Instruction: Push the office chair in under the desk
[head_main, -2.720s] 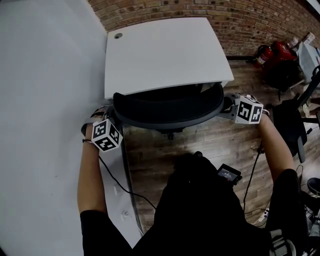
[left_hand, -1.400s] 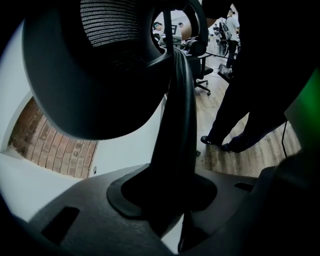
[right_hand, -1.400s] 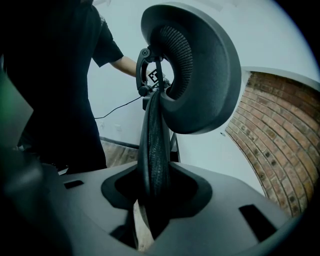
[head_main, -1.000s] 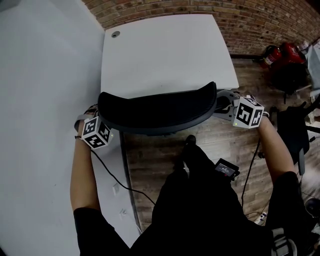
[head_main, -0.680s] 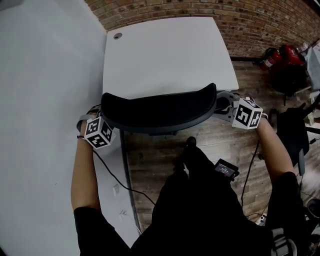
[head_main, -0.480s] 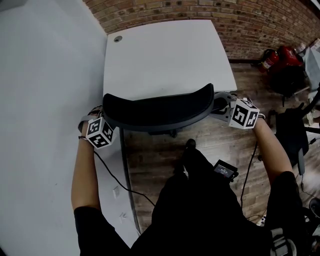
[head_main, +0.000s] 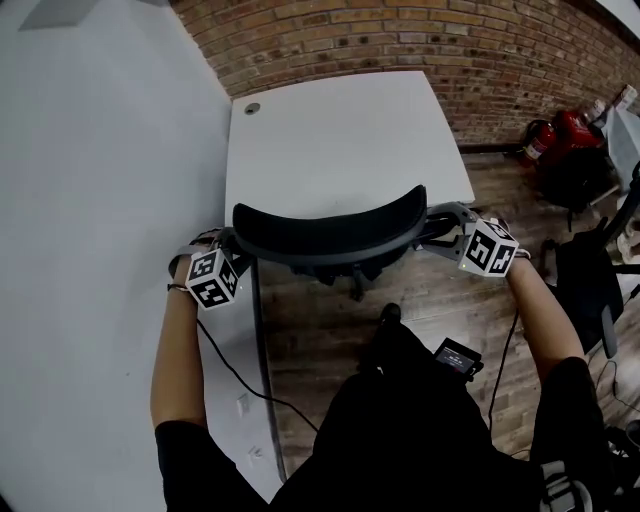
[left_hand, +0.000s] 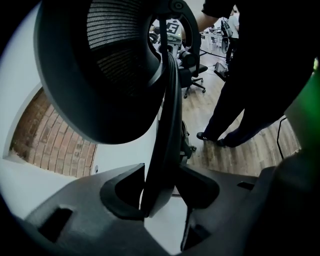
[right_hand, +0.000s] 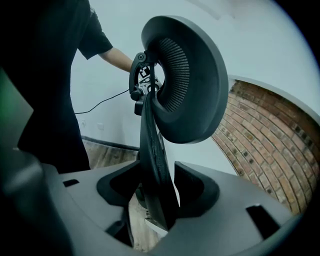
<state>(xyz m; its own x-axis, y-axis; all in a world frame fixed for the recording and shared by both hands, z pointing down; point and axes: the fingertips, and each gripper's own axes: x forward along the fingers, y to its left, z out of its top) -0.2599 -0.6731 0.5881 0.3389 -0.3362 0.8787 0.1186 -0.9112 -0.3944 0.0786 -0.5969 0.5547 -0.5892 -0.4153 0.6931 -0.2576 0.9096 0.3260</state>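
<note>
here, the chair (head_main: 330, 232) stands pushed up to the bench (head_main: 340, 130). its curved black back sits right at the bench's near edge. the seat is out of sight under the back and the white top. part of the base (head_main: 355, 282) shows just below the back, over the wood floor (head_main: 320, 340).

the left tongs (head_main: 230, 243) are at the back's left end and the right tongs (head_main: 437, 222) at its right end. each marker cube sits just behind, nearer the person.

in the left gripper view the back's dark rim (left_hand: 167, 125) runs up between the two jaws. the jaws have just been opening and now stand wide. the rim lies close to the left-hand jaw, but the pads do not clamp it.

in the right gripper view the rim likewise stands between the jaws. these too have just been opening and stand wide, and a pale slit shows between the rim and the right-hand jaw. neither pair of tongs grips.

the bench fills a corner, with a white wall (head_main: 100, 150) along its left side and a brick wall (head_main: 400, 40) behind it. a round grommet (head_main: 252, 108) sits near its far left corner. a thin cable (head_main: 235, 372) trails from the left tongs down beside the white wall. the person, in black, stands just behind the chair, with one shoe (head_main: 388, 315) near the base.
</note>
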